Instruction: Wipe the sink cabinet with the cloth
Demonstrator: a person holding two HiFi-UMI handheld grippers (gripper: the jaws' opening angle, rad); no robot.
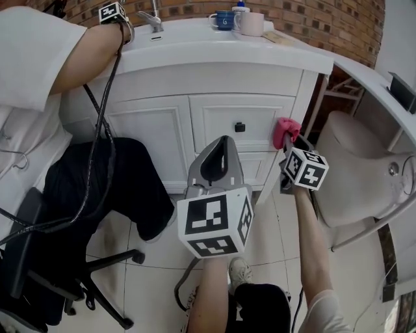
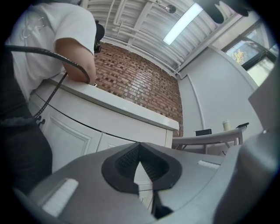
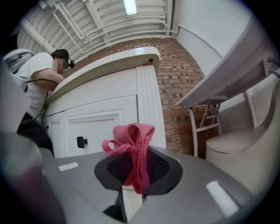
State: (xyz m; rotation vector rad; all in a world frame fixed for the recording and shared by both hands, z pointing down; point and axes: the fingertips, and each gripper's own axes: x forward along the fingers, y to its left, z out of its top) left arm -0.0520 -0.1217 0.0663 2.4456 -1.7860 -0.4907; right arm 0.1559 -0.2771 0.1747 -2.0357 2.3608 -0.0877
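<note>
White sink cabinet [image 1: 162,130] stands ahead of both grippers. The right gripper [image 3: 136,173] clamps the pink cloth [image 3: 130,136] near the cabinet's corner. The left gripper [image 2: 140,157] is closed on nothing. The blue mug [image 1: 225,19] carries print too small to read.

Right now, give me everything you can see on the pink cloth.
The pink cloth is small, soft, woven-looking fabric, bunched rather than spread flat, with a thin edge strip looping out to one side. It is pinched between the closed jaws of the right gripper. The bunched end sticks out past the tips and a tail hangs between the pads. In the head view it sits by the right corner post of the sink cabinet. Whether it touches the cabinet cannot be told.
</note>
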